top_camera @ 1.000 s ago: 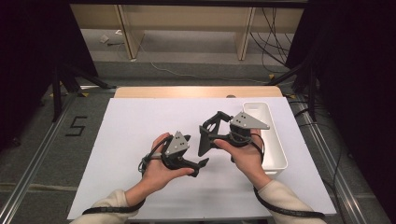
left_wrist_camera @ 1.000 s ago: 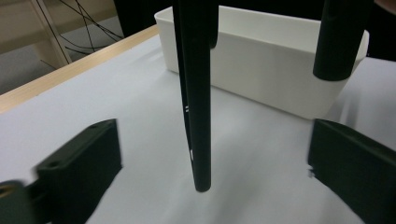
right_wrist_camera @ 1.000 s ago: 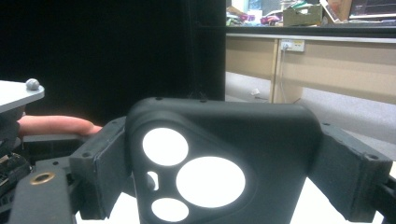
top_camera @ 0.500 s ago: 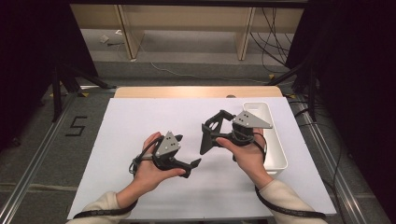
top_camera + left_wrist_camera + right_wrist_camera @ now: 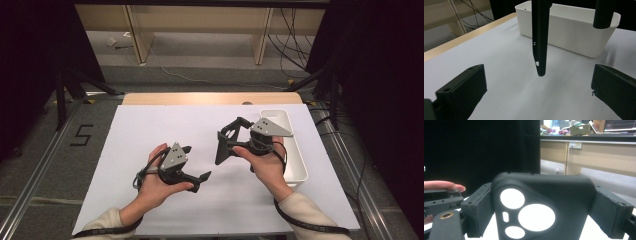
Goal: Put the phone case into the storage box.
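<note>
Black phone case (image 5: 541, 207) (lower edge cropped).

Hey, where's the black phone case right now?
In the high view the black phone case is clamped upright in the right gripper above the white sheet, just left of the white bin.

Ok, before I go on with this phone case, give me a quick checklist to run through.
1. Right gripper jaws press on both sides of the phone case: ok.
2. Left gripper open with nothing between its jaws: ok.
3. Case's lower end lifted off the table: cannot tell.
4. White sheet between the two grippers bare: ok.
5. White bin upright at the table's right edge: ok.
6. Bin's inside free: cannot tell.
</note>
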`<state>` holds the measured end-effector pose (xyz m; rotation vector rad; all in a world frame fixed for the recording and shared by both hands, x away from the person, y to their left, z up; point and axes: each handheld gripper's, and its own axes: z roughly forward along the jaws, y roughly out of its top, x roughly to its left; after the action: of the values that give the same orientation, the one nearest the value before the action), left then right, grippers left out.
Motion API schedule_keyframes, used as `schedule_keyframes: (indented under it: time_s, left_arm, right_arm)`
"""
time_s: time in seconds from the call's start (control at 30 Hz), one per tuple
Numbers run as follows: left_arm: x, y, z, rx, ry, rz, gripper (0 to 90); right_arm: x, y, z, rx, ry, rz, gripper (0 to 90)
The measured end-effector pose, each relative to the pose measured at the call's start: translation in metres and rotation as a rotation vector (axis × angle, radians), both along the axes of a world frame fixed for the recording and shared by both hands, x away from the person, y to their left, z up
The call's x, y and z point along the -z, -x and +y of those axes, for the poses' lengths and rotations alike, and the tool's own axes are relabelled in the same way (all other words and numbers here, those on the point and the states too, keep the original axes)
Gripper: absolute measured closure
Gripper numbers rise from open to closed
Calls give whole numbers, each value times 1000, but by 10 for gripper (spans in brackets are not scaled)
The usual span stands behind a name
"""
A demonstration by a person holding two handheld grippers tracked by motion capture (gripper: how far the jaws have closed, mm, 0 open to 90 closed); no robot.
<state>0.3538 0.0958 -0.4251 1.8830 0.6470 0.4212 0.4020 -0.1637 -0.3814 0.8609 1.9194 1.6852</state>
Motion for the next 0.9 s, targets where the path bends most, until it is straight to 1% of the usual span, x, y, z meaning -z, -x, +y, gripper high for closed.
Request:
schedule_keyframes:
  time_s: [0.13,0.33,0.7,0.77,0.9]
  left_arm:
    - [-1,2,6,-5,9,-3,0]
    - [0,5,18,-19,11,-1,0]
    - [0,8,34,-44,8,-14,0]
    - [0,9,37,-49,14,-11,0]
    - [0,10,42,-56,12,-13,0]
  right_arm:
    - [-1,0,-1,5,-1,-1,152]
    - [-2,-1,-2,8,-6,-3,152]
    - [-4,-2,-5,16,-9,-6,152]
    - [-4,-2,-6,19,-9,-6,152]
    - [-4,-2,-7,22,-8,-4,152]
